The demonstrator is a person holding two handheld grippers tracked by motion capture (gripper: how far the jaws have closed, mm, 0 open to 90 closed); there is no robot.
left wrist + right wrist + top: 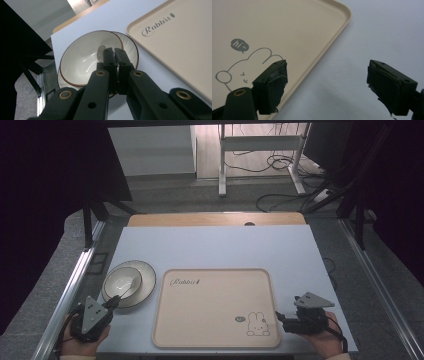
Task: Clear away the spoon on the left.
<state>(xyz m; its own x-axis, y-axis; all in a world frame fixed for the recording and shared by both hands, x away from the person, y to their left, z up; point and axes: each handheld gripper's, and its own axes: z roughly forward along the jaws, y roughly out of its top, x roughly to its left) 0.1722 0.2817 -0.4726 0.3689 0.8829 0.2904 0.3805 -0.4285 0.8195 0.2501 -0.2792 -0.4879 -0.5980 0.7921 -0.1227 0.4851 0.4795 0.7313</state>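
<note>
Glazed ceramic, the bowl [85,60] was judged rigid, slippery, breakable and moderately heavy; the near rim offered the best purchase, one jaw inside and one outside. The left gripper [114,53] hovered over that rim with its jaws closed together, holding nothing. The right gripper [325,82] stood wide open beside the beige tray [215,342]. The bowl was off-white with a brown rim line, nested on a ribbed plate [147,280] at the worktop's [215,245] left.
</note>
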